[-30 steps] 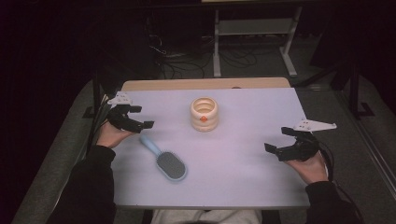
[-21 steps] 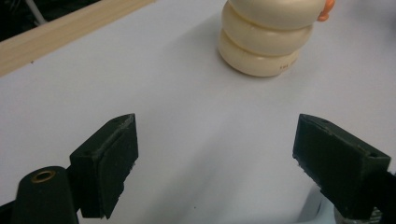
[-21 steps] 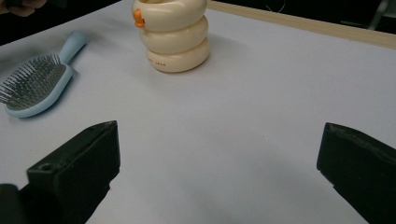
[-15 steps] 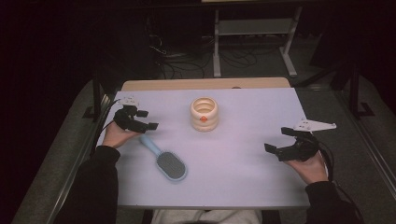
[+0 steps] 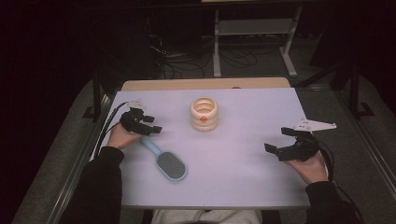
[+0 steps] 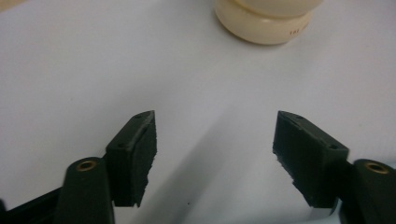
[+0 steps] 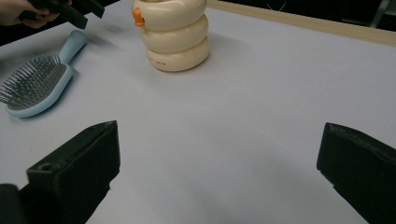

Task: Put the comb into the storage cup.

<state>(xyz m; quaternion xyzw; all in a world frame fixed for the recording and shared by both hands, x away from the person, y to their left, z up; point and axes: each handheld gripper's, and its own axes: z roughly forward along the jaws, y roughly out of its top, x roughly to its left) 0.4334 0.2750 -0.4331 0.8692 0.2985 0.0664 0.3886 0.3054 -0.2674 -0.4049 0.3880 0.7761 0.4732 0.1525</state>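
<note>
High view: I see a pale lilac table (image 5: 243,154) bearing a light-blue hairbrush (image 5: 164,160) at its left part, bristles up, handle running up-left toward my left hand. The left gripper (image 5: 148,125) sits just above the handle's end; whether it touches the handle I cannot tell. Its jaws have just been closing, yet in the left gripper view they stand apart with bare tabletop between the pads (image 6: 140,158) and nothing pinched. A cream ringed holder (image 5: 204,114) with a small orange mark stands upright near the table's far middle, well apart from the brush head.

My right gripper (image 5: 281,142) rests over the right part of the table, jaws spread wide; the right gripper view shows empty table surface between them, with the ringed holder (image 7: 173,33) and the hairbrush (image 7: 39,81) farther off, and the left gripper (image 7: 70,11) near the brush handle's tip.
</note>
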